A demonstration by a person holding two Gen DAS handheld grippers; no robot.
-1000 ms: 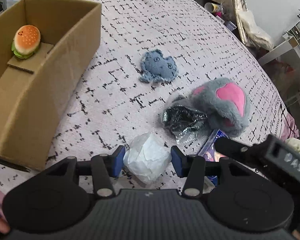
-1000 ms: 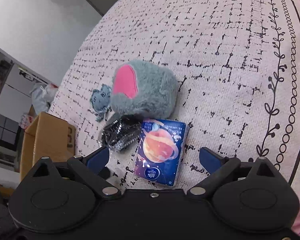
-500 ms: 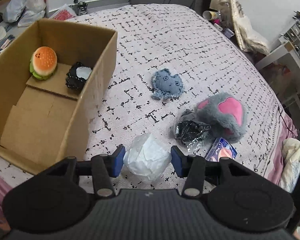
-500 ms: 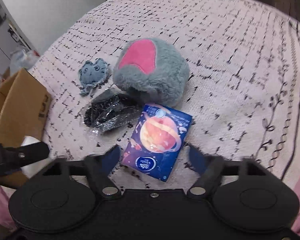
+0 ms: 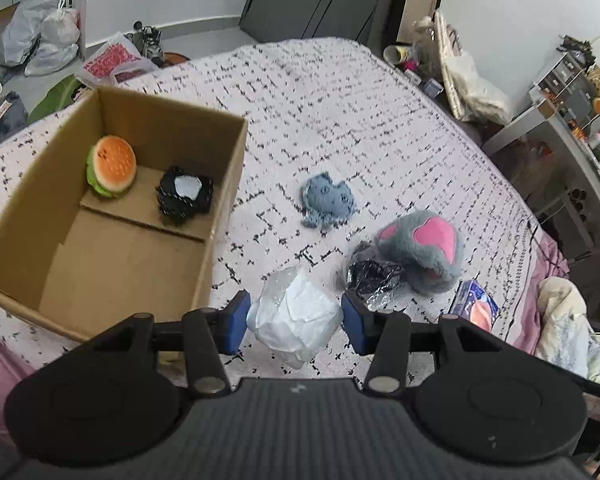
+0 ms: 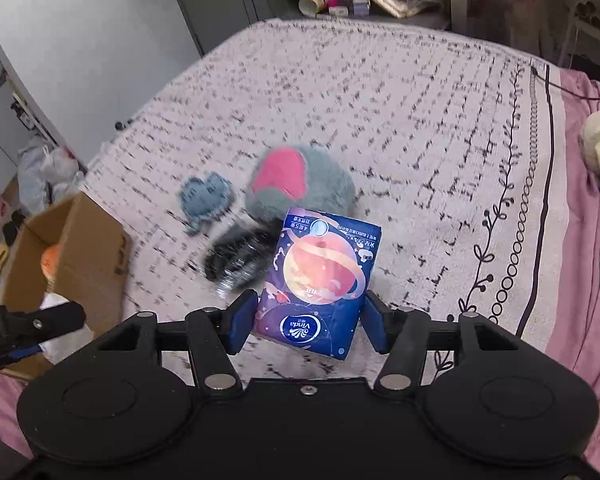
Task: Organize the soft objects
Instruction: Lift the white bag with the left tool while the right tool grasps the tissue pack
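Both the left gripper (image 5: 295,319) and right gripper (image 6: 310,316) are matte black, with blue pads, silver pivot screws, round embossed discs and ribbed housings.

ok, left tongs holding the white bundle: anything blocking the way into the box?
Nothing visible. The white bundle sits clamped in the left tongs, right of the cardboard box. Only the box's near wall must be cleared. Inside, burger toy and black item sit at the far end.

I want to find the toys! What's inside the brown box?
Inside the cardboard box sit a burger toy and a black bundle with a white patch. The near wall hides the front floor strip.
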